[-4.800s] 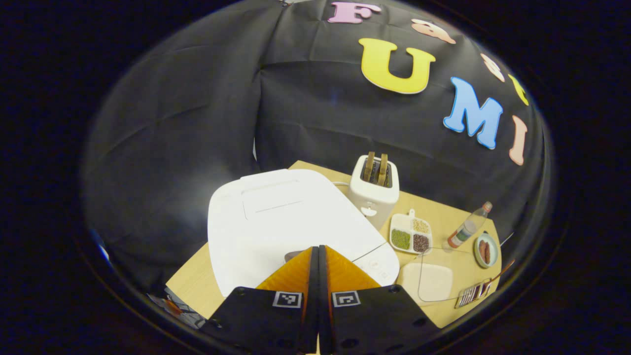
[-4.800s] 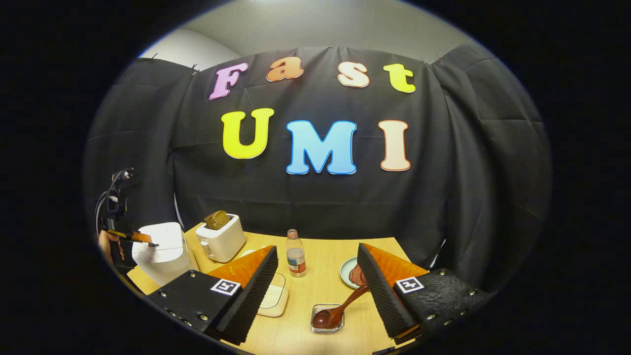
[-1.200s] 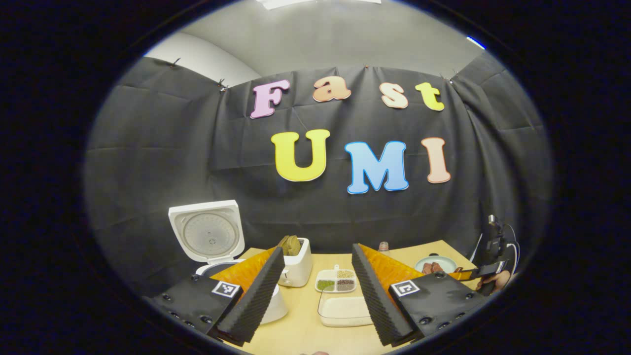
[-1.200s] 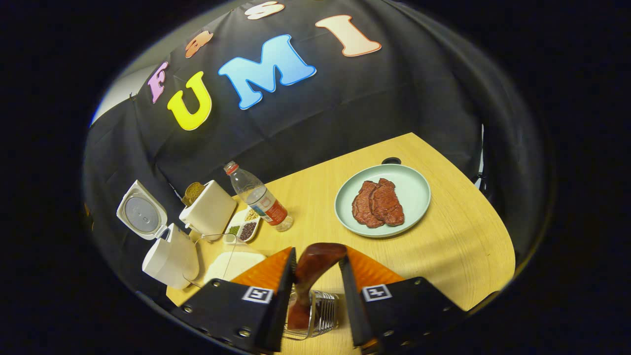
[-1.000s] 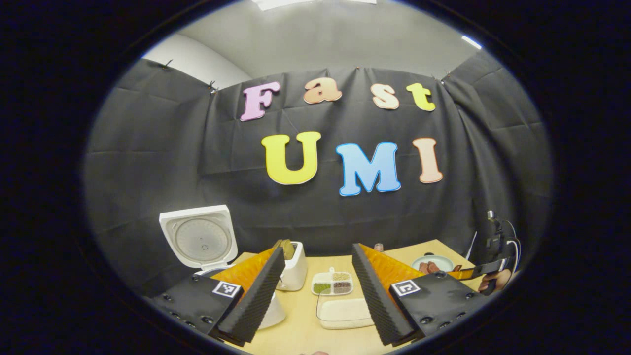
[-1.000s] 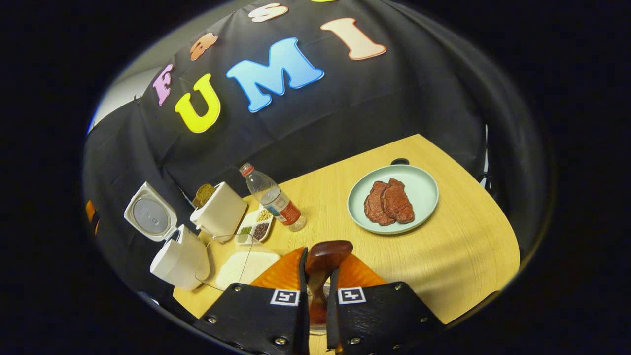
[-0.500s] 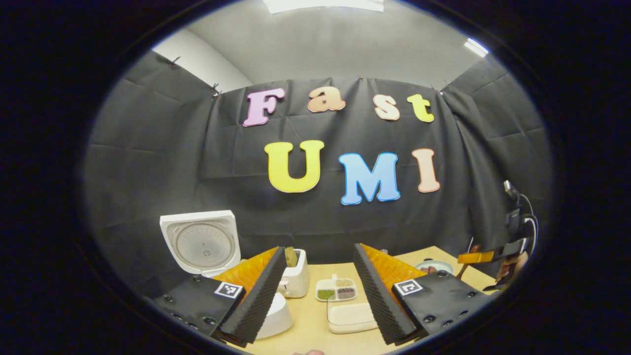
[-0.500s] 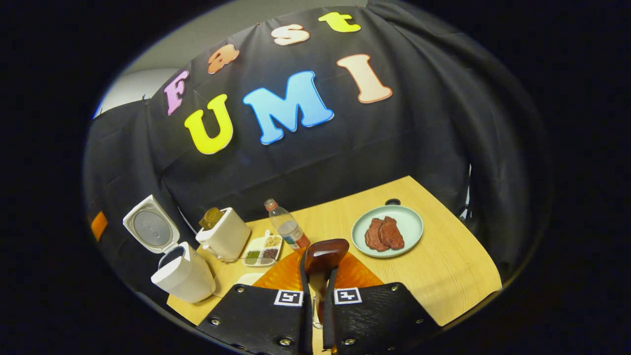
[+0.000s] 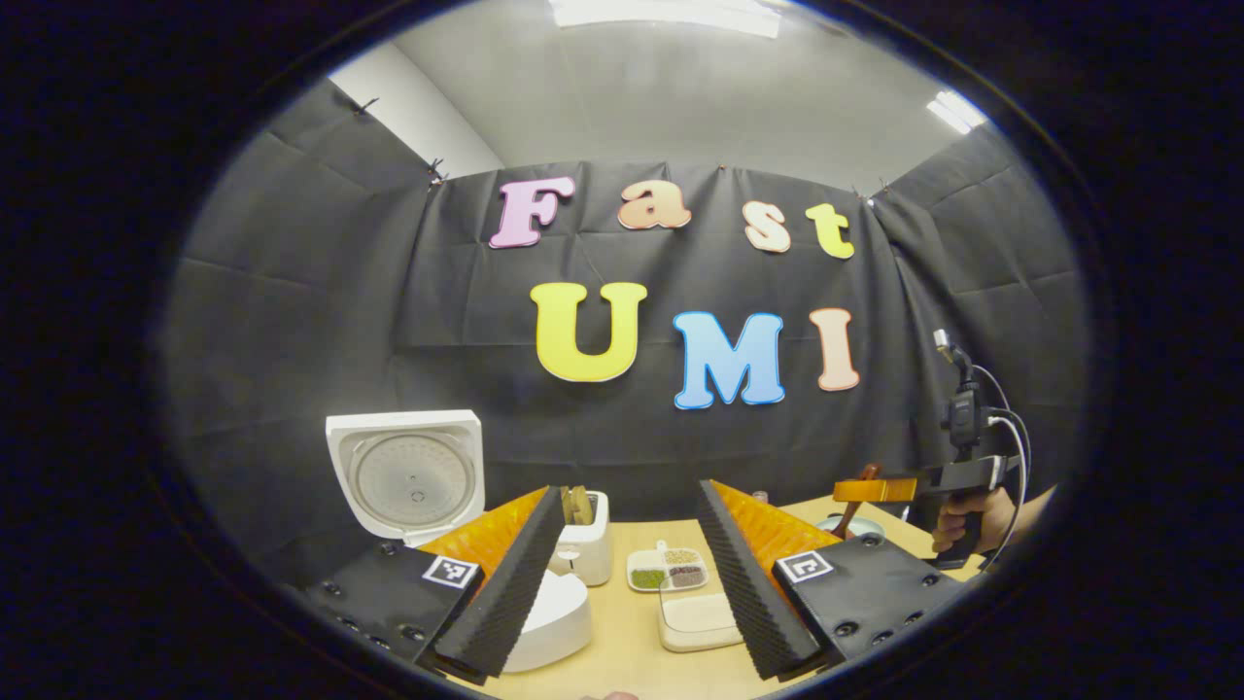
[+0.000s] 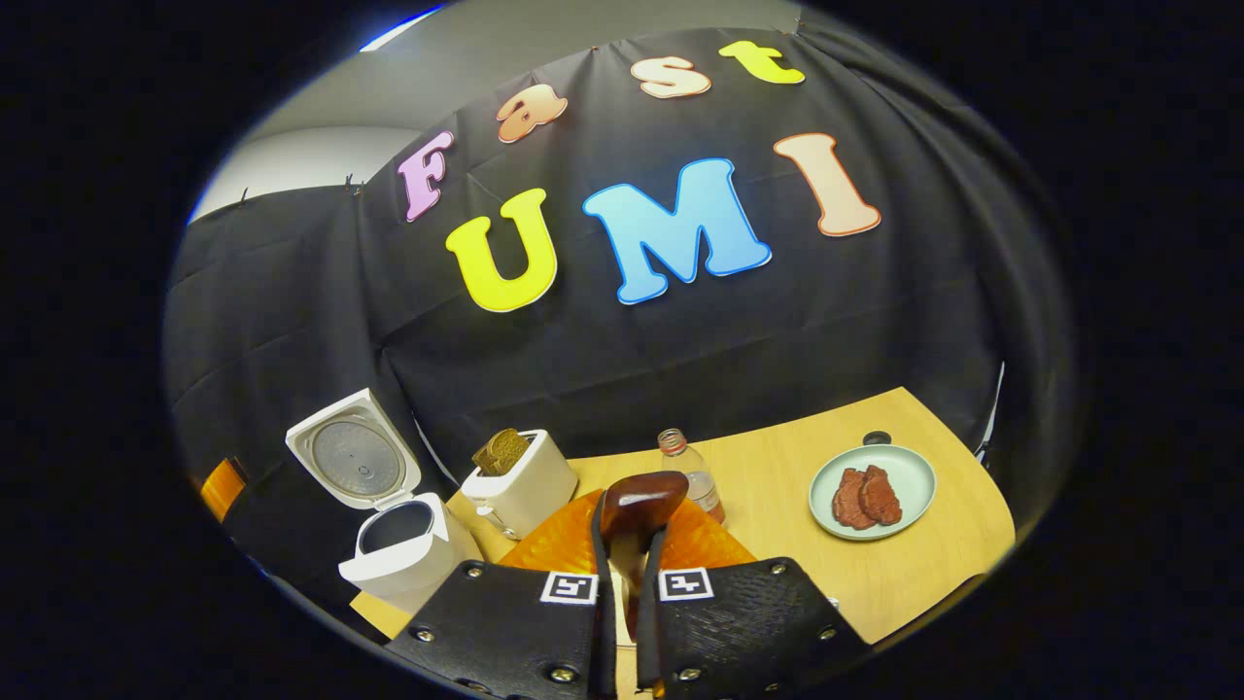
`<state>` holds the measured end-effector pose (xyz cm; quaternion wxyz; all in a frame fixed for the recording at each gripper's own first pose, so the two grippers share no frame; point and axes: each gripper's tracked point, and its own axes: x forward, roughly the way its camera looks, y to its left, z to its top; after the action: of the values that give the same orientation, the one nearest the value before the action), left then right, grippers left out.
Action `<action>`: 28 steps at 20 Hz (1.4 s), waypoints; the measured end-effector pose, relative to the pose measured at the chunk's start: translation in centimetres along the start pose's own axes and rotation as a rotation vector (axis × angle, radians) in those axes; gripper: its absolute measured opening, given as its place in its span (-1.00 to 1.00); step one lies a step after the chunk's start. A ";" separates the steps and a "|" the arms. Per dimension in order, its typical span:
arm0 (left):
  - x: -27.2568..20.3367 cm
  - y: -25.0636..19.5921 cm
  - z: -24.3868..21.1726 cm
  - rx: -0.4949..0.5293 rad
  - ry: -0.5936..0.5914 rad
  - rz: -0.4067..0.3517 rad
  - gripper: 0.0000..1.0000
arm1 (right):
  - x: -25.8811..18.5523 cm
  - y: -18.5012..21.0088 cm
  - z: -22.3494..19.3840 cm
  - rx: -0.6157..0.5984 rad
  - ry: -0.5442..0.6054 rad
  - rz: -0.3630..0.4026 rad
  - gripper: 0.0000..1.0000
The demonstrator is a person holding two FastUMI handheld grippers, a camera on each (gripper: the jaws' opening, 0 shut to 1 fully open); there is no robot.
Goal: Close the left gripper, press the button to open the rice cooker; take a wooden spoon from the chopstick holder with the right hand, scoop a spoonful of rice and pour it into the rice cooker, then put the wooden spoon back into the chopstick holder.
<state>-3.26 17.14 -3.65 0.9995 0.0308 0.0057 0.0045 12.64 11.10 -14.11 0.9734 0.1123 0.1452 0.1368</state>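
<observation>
The right gripper is seen in the right gripper view with its 2 fingers pressed against the handle of the wooden spoon, whose dark bowl end rises just above the fingertips. The spoon is held above the light wooden table. In the left gripper view the same gripper is seen far off at the right, held by a hand, with the spoon's handle hanging below its fingers.

The left gripper is held with its 2 fingers spread wide apart and nothing between them.

The white rice cooker stands at the left end of the table with its lid raised upright, and the dark inner pot is exposed. In the left gripper view the cooker body is partly hidden behind the left finger. A white toaster with brown bread in its slots stands just beside the cooker. A clear water bottle stands behind the spoon's bowl. A pale green plate with 2 pieces of red meat lies well apart at the right. In the left gripper view a divided dish of grains and a clear container of rice are seen between the fingers, near the toaster.
</observation>
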 end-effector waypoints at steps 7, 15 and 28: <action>-1.4 5.0 -2.8 -0.012 0.058 0.050 0.84 | 6.9 2.1 -7.7 -0.160 0.119 -0.051 -0.82; -1.0 8.8 -5.6 -0.025 0.108 0.069 0.84 | 9.6 4.7 -14.1 -0.129 0.225 -0.012 -0.82; 0.7 9.1 -5.9 -0.021 0.111 0.049 0.97 | 7.9 -2.0 -9.5 0.663 0.123 -0.010 -0.84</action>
<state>-2.69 26.56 -9.02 0.9975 0.0202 0.0603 0.0309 17.42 13.27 -25.44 0.8739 0.4137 0.2409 0.0840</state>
